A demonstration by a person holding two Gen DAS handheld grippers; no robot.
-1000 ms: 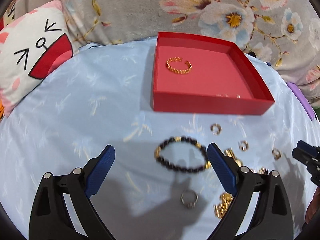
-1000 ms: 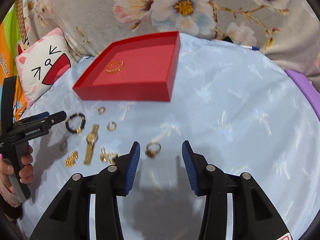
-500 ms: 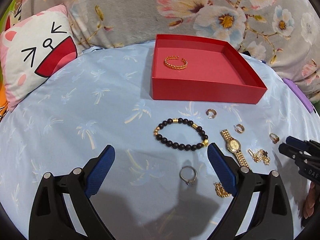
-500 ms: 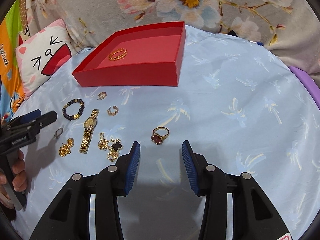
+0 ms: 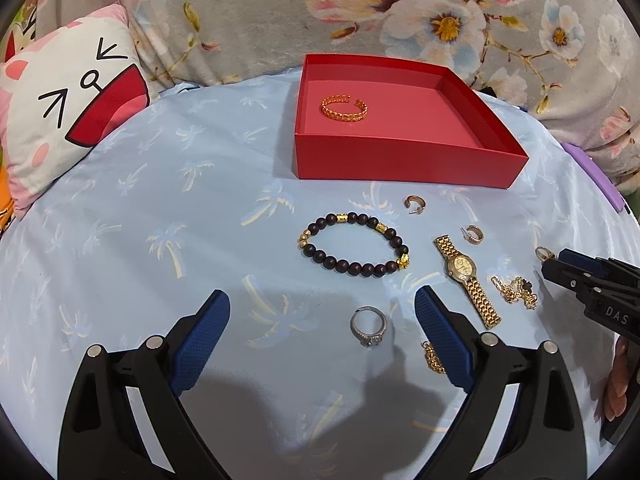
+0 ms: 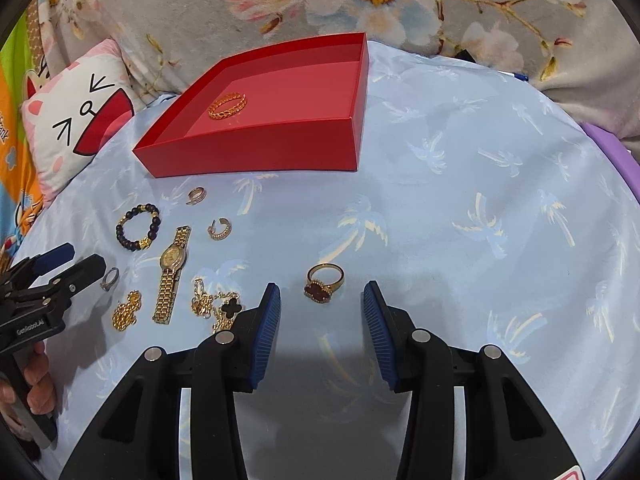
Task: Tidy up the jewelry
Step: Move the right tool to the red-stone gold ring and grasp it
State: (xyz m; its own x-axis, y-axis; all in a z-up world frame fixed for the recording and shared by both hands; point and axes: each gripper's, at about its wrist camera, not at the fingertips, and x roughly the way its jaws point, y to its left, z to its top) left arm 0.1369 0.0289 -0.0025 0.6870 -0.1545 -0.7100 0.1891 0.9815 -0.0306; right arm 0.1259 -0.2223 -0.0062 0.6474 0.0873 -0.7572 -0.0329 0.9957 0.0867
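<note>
A red tray (image 5: 404,160) (image 6: 256,152) holds a gold cuff bracelet (image 5: 344,108) (image 6: 227,106). Loose on the blue cloth lie a dark bead bracelet (image 5: 354,245) (image 6: 138,226), a gold watch (image 5: 466,280) (image 6: 172,274), a silver ring (image 5: 369,326) (image 6: 109,279), two hoop earrings (image 5: 415,203) (image 5: 473,234), a gold chain with a black clover (image 6: 222,306) and a gold ring with a dark red stone (image 6: 324,282). My left gripper (image 5: 322,324) is open, just short of the silver ring. My right gripper (image 6: 320,322) is open, just short of the red-stone ring.
A cat-face pillow (image 5: 68,108) lies at the left. A floral blanket (image 5: 400,20) runs along the back behind the tray. A purple object (image 5: 592,178) sits at the right edge of the cloth. A gold charm (image 6: 126,312) lies near the left gripper's tip.
Both grippers have pulled back and risen, so the jewelry now lies farther ahead of the fingers. Both stay open. The jewelry has not moved.
</note>
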